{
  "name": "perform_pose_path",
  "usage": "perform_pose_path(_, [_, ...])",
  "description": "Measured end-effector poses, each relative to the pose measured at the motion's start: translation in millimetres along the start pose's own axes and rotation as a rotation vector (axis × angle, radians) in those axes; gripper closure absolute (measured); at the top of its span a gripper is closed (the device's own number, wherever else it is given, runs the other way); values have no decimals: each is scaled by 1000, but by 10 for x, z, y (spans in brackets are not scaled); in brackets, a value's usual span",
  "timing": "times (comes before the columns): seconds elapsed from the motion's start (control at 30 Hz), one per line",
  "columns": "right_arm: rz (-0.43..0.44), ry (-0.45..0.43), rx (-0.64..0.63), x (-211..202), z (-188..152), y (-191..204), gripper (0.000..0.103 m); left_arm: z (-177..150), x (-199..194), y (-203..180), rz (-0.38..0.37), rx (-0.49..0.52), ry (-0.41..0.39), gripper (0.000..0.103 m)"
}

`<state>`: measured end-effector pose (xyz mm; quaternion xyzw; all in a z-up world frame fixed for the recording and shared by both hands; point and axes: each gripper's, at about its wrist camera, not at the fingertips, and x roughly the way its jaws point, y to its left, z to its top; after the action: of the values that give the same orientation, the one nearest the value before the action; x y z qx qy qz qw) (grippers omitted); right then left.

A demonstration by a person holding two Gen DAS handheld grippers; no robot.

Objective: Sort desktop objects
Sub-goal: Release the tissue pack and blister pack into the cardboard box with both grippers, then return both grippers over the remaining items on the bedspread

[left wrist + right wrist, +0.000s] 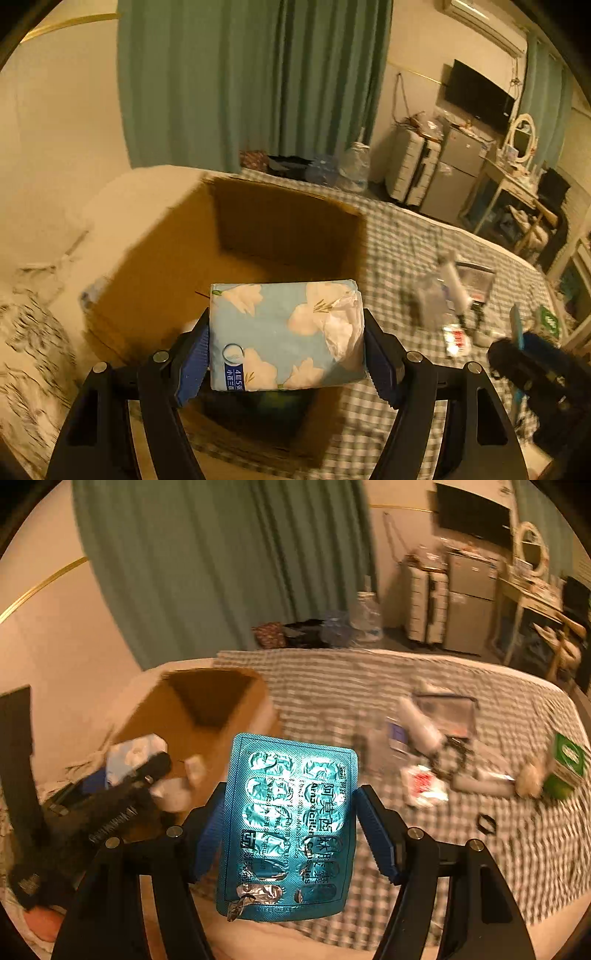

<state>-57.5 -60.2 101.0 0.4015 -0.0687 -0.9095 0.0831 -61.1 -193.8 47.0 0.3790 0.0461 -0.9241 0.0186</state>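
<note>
My left gripper (287,354) is shut on a light blue tissue pack (286,334) with white flowers, held over the open cardboard box (236,236) on the bed. My right gripper (286,836) is shut on a teal pill blister sheet (290,827), held upright to the right of the box (199,709). The left gripper with the tissue pack also shows in the right wrist view (133,760), at the box's left side. The right gripper shows at the right edge of the left wrist view (532,362).
A checkered blanket (369,686) covers the bed. Loose items lie on it to the right: a white tube (421,723), a clear pouch (447,709), a red-and-white packet (424,786), a green box (567,768). Curtains, a fridge and a desk stand behind.
</note>
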Motion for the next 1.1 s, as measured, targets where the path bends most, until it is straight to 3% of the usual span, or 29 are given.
perform_pose_path(0.3, [71,40,-76,527,351,681,35,-42,239,576,58,-80,41,28])
perform_pose_path(0.57, [135,102,-34,1011,401,791,34,-108,529,751,64,-78,93,27])
perform_pose_path(0.63, [160,108,10,1076,420,754,30,-121,575,756,59,-79,104,26])
perform_pose_path(0.7, [163,103,35,1096,442,717,16,-126,596,748,58,-77,107,20])
perform_pose_path(0.77, [157,88,39,1067,448,679,15,-137,579,727,59,-80,99,0])
perform_pose_path(0.97, [120,12,71,730,414,287,14,-117,370,560,73,-28,48,0])
perform_pose_path(1.1, [33,-40,76,376,284,-197,13,-70,141,326,36,-8,0,0])
